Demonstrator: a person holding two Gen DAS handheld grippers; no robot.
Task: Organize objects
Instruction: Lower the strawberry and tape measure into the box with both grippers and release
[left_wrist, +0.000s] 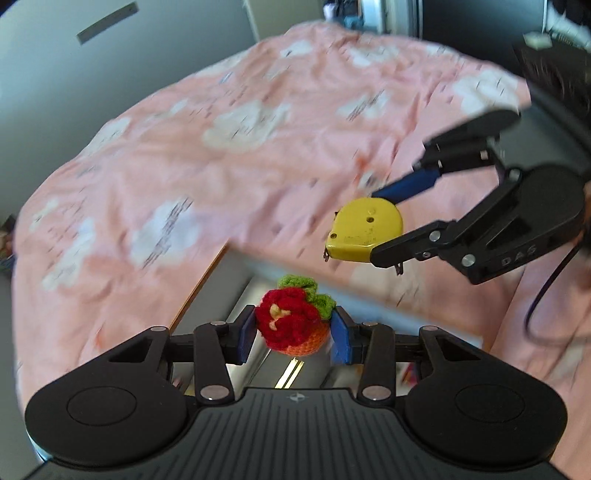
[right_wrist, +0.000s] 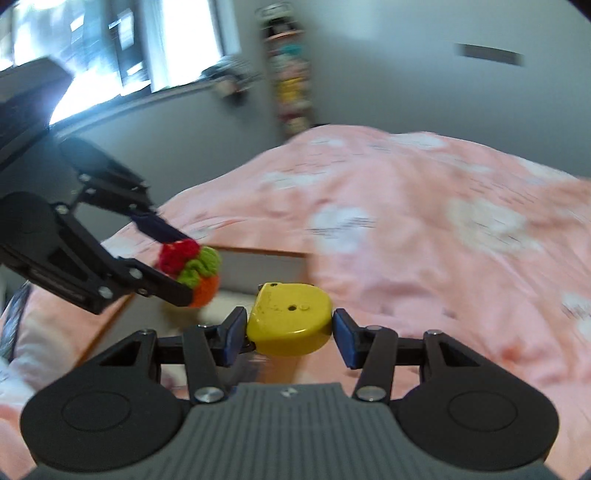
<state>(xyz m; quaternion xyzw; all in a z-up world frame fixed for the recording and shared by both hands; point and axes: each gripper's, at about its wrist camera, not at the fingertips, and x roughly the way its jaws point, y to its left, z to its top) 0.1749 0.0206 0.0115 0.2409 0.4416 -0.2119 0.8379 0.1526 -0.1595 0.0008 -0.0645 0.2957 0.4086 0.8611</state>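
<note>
My left gripper (left_wrist: 293, 330) is shut on a crocheted toy (left_wrist: 291, 321) with a red flower, green leaves and an orange base, held in the air above the bed's edge. My right gripper (right_wrist: 290, 330) is shut on a yellow tape measure (right_wrist: 290, 319), its blue pads pressing both sides. In the left wrist view the right gripper (left_wrist: 376, 225) hangs at the right with the tape measure (left_wrist: 364, 230) in it. In the right wrist view the left gripper (right_wrist: 181, 266) comes in from the left with the crocheted toy (right_wrist: 192, 269).
A bed under a pink blanket (left_wrist: 221, 147) with white cloud shapes fills most of both views. A wooden bed edge (left_wrist: 199, 291) and a pale gap (left_wrist: 258, 354) run below the grippers. A grey wall (right_wrist: 369, 66), a bright window (right_wrist: 92, 55) and a narrow cluttered shelf (right_wrist: 291, 77) stand behind.
</note>
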